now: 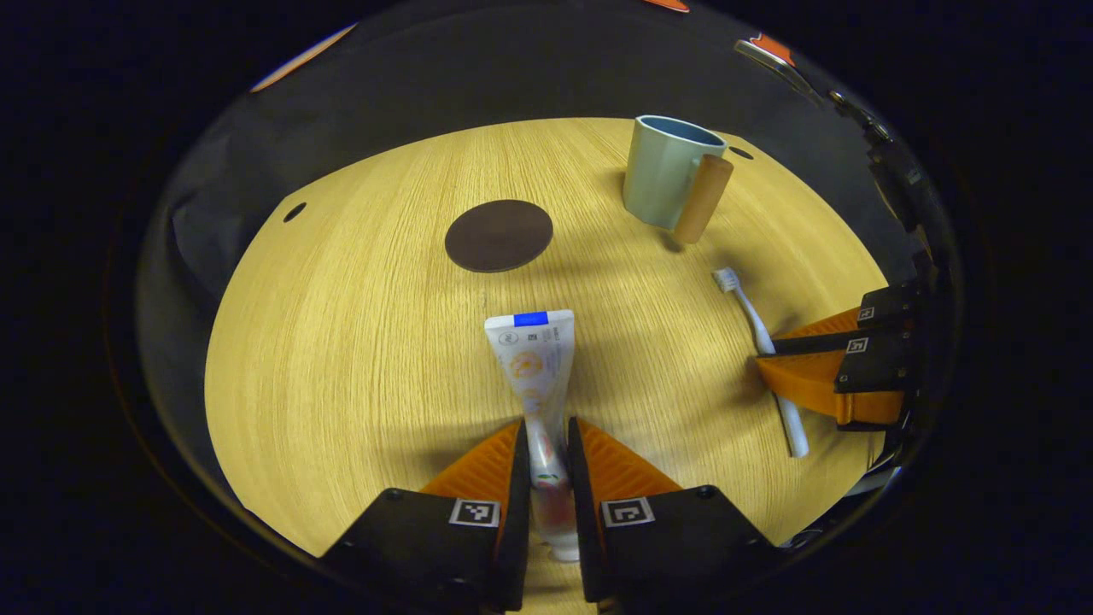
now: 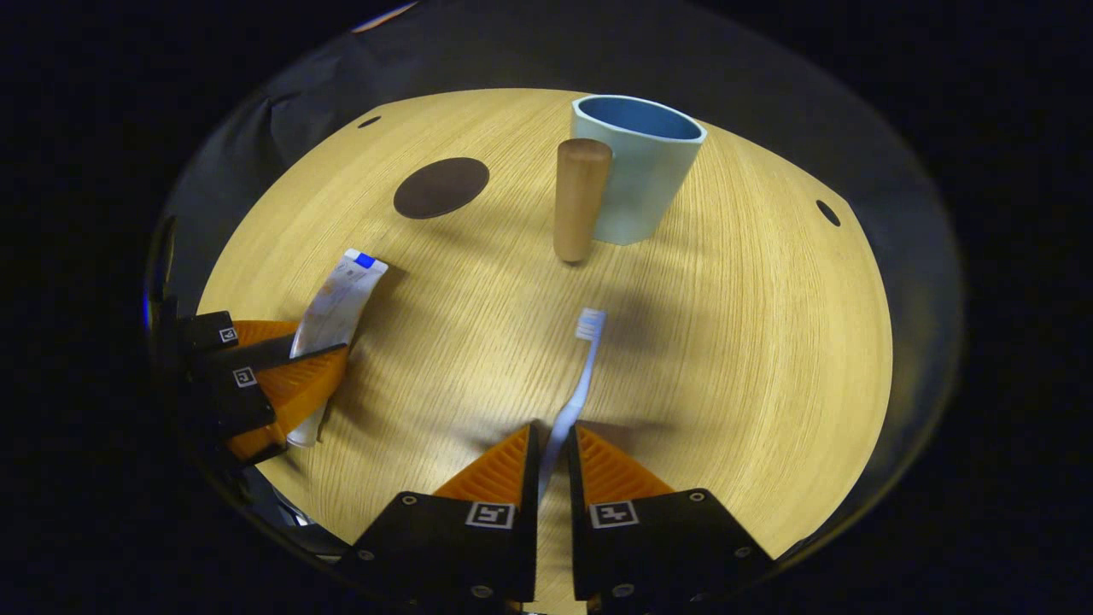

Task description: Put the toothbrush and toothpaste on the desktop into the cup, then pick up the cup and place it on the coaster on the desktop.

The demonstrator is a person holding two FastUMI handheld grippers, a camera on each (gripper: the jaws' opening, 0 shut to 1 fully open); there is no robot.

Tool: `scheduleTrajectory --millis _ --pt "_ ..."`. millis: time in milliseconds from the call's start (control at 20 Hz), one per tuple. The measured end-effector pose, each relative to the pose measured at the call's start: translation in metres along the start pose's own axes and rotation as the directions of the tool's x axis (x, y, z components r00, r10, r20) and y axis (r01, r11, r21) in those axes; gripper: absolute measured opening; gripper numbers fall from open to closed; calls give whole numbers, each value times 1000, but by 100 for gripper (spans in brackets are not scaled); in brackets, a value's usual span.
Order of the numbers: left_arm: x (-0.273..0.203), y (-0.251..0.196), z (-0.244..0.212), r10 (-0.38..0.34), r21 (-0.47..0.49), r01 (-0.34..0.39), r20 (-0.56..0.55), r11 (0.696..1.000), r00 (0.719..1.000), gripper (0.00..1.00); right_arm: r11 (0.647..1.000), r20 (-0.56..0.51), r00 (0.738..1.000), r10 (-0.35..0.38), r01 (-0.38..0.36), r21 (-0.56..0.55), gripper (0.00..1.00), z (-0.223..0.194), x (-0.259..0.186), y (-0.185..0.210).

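My left gripper (image 1: 546,444) squeezes the toothpaste (image 1: 536,359), hiding its cap end. My right gripper (image 2: 553,448) pinches the white toothbrush (image 2: 581,367), bristles toward the cup (image 2: 636,166). The dark coaster (image 2: 441,187) lies beside the cup.

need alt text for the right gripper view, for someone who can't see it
The right gripper has its fingers closed on the handle of a toothbrush lying on a wooden desktop. Beyond stands a cup with a wooden handle, a dark round coaster to its left. At far left, the left gripper clamps a toothpaste tube.
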State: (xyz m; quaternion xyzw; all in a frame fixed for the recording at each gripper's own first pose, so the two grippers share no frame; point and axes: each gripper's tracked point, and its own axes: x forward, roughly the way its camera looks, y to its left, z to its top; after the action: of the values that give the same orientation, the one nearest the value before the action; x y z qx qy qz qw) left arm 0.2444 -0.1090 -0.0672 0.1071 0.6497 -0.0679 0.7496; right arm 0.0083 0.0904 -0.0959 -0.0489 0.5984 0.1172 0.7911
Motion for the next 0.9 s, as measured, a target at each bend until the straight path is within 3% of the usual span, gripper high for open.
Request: scheduleTrajectory --millis 50,150,200,250,300,450,500,700,750,800,900 --pt "25 0 35 -18 -2 18 -1 1000 1000 26 1000 4 1000 1 -1 0 16 1 -1 3" --pt "27 41 89 -34 -14 34 -2 999 999 20 1000 10 1000 7 -7 -10 10 8 -3 11" --pt "10 74 54 -39 -20 39 15 999 999 20 1000 16 1000 11 -11 -11 7 7 -1 12" --pt "7 75 108 -41 -29 41 12 999 999 20 1000 23 1000 14 -13 -16 7 7 -1 12" --pt "2 80 133 -51 -26 51 27 998 998 14 1000 32 999 15 -14 -18 6 6 -1 12" --pt "-6 120 212 -63 -41 65 47 997 997 14 1000 66 997 26 -26 -9 7 12 -10 10" --pt "-26 131 197 -65 -45 68 57 997 996 14 1000 79 996 31 -31 -6 6 12 -12 9" --pt "-68 199 280 -73 -64 79 87 995 994 14 999 144 989 37 -38 8 6 22 -26 0" --pt "-79 200 262 -76 -65 83 104 994 992 14 999 163 986 37 -40 21 7 26 -30 -2" --pt "-106 205 213 -76 -64 84 124 994 989 14 999 192 981 41 -47 25 6 29 -33 -2" --pt "-143 218 277 -68 -68 80 162 994 984 14 998 237 971 40 -48 28 7 34 -41 -6"
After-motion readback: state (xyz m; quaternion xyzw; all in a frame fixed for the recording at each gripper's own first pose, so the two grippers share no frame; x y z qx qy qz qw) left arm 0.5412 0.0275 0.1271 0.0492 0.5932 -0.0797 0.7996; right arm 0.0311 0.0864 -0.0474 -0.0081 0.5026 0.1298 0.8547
